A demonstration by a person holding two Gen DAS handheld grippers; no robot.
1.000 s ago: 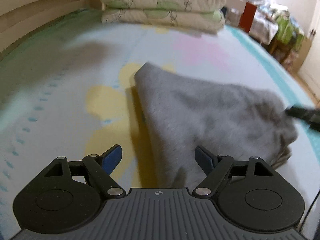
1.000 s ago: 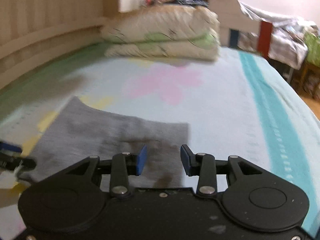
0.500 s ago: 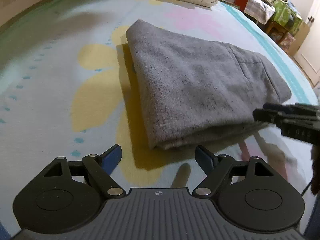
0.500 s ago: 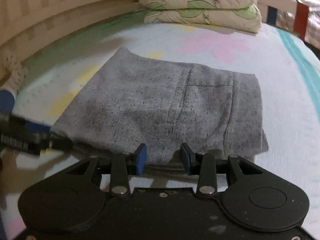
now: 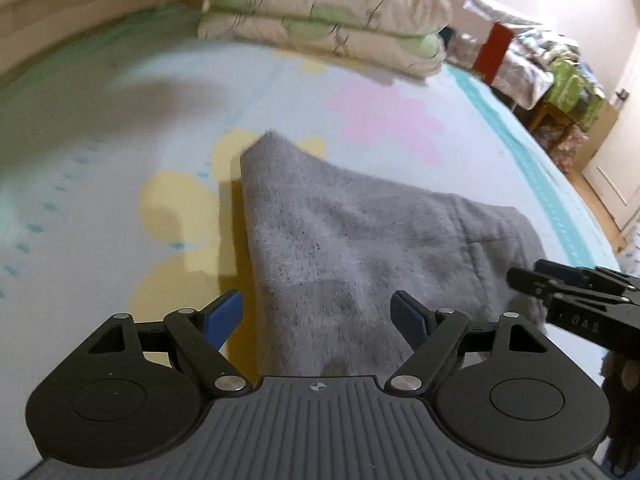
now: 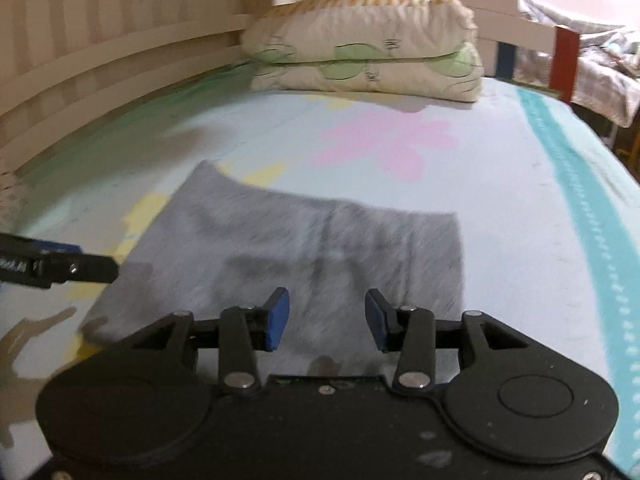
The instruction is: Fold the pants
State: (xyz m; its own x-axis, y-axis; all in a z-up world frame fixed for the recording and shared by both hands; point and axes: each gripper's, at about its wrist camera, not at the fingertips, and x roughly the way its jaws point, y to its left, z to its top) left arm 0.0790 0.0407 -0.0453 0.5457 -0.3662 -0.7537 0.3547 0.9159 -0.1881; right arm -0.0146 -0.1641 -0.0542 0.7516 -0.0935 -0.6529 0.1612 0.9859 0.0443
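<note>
The grey pants (image 5: 360, 240) lie folded into a flat stack on the bed, also in the right wrist view (image 6: 320, 248). My left gripper (image 5: 316, 316) is open and empty, over the near left part of the stack. My right gripper (image 6: 325, 319) is open and empty, over the near edge of the stack. The right gripper also shows at the right of the left wrist view (image 5: 568, 292), beside the stack's right corner. The left gripper shows at the left of the right wrist view (image 6: 60, 266).
The bed sheet (image 6: 520, 184) is pale blue with pink and yellow flowers and a teal stripe (image 6: 592, 208). Two pillows (image 6: 360, 48) are stacked at the head. A wooden rail (image 6: 100, 68) runs along the left. Cluttered furniture (image 5: 560, 68) stands off the right side.
Both grippers tilted up and moved forward over the near edge of the stack; half a second ago they looked down from just in front of it. The pants lie as before.
</note>
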